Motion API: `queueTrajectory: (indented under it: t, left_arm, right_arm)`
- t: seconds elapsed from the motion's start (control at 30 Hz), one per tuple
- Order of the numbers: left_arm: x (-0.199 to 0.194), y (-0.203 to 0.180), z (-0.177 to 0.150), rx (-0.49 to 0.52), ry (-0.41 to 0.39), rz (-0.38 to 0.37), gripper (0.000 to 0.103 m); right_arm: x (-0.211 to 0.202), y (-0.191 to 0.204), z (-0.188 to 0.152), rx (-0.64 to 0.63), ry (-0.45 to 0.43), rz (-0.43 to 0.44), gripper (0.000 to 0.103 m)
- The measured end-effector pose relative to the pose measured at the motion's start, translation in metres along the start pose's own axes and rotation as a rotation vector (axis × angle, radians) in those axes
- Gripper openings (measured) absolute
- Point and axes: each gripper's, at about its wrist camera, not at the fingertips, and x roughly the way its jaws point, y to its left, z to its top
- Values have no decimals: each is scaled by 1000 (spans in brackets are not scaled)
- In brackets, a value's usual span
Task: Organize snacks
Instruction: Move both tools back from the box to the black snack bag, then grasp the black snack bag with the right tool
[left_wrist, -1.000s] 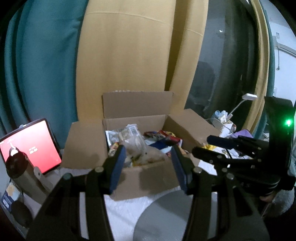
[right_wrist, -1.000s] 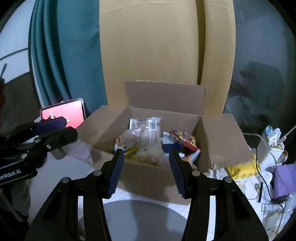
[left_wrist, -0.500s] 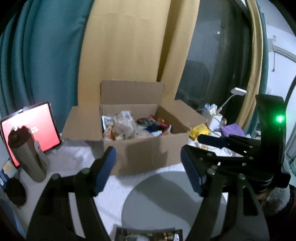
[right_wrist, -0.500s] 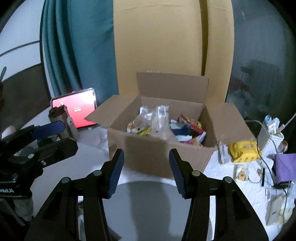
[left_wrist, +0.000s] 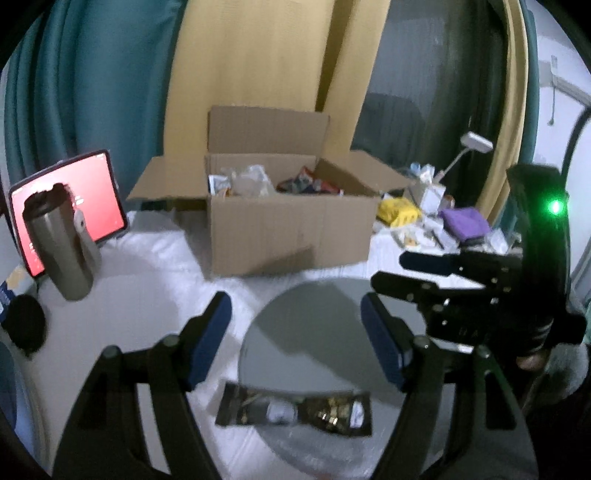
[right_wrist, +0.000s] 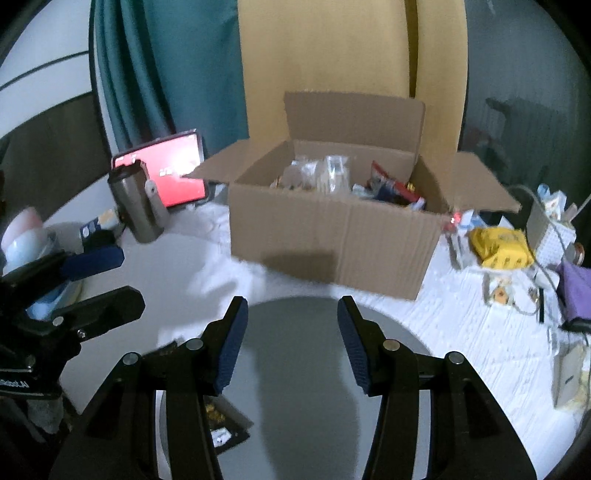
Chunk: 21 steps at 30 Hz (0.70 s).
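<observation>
Snack packet (left_wrist: 295, 408) shows whole only from the left hand-held gripper (left_wrist: 295, 347); both hand-held grippers gape empty.

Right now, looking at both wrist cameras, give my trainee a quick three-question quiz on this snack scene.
1. True or false: the cardboard box has its flaps open and snacks inside.
2. Where does the dark snack packet lie? A) inside the box B) on the near edge of the grey round mat C) on the red tablet
3. Fill in: the jaws of the left gripper and the right gripper hold ____.

Key:
1. True.
2. B.
3. Nothing; both stand open above the mat.
</observation>
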Motion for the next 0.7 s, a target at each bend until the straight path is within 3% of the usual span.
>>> queueTrajectory:
  t: [0.27,0.6,0.7]
  left_arm:
    - [0,9,-50,-3,76,47,74]
    - [2,56,-97,-172,178,62,74]
    - [6,64,-104,-200,197,71,74]
  right_arm:
    - [9,17,-33,-24,72,40,53]
    - [40,49,-68,-52,189,117,54]
    - [46,64,-72,-75,191,161,62]
